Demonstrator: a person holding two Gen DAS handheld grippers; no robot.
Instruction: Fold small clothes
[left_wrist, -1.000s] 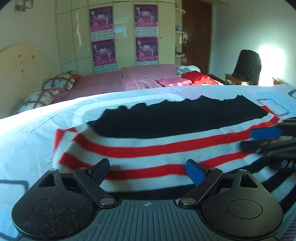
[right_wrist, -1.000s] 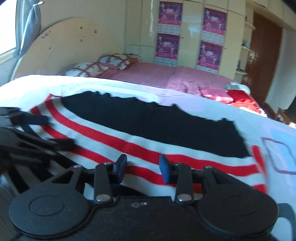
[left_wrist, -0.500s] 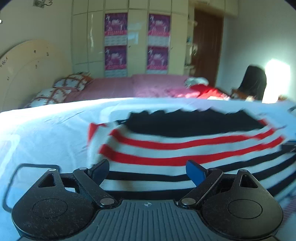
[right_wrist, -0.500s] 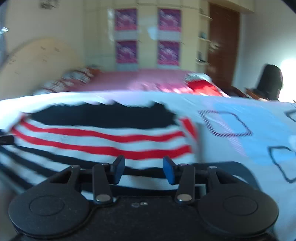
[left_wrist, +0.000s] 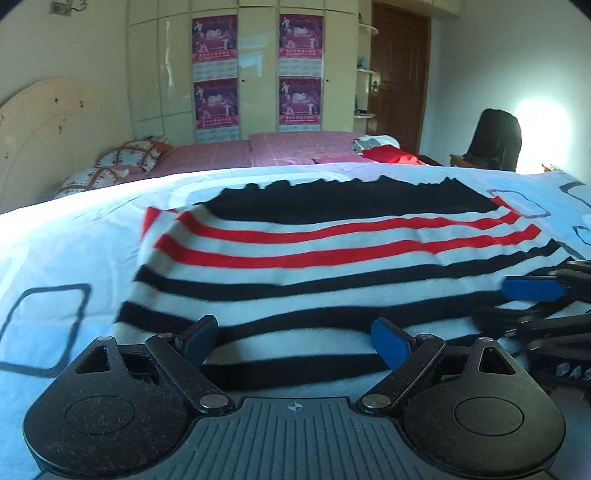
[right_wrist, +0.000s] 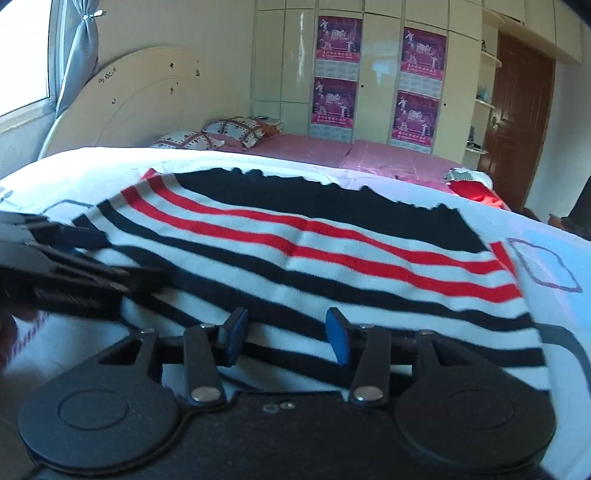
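Both grippers have drawn back toward the near edge of the striped garment since a second ago, when only its red bands and black panel filled the lower view; several more black-and-white stripes now show in front of each camera. Left gripper: its two blue-padded fingers stand wide apart over the near black stripes of the garment, with nothing between them. Right gripper: its fingers also stand apart, less widely, above the near stripes, with nothing gripped.

The garment lies spread flat on a white bed sheet printed with dark rounded squares. Its far part is a solid black panel with a jagged far edge, followed by two red stripes on white, then black stripes on white running to the near edge. A slight ridge crosses the red stripes near the middle in the right wrist view.

In the left wrist view the right gripper enters from the right edge, level with the black stripes; in the right wrist view the left gripper enters from the left edge, likewise over the garment's side.

Behind the sheet are a second bed with a pink cover, patterned pillows, a cream headboard, a wardrobe with purple posters, a brown door and a dark chair.
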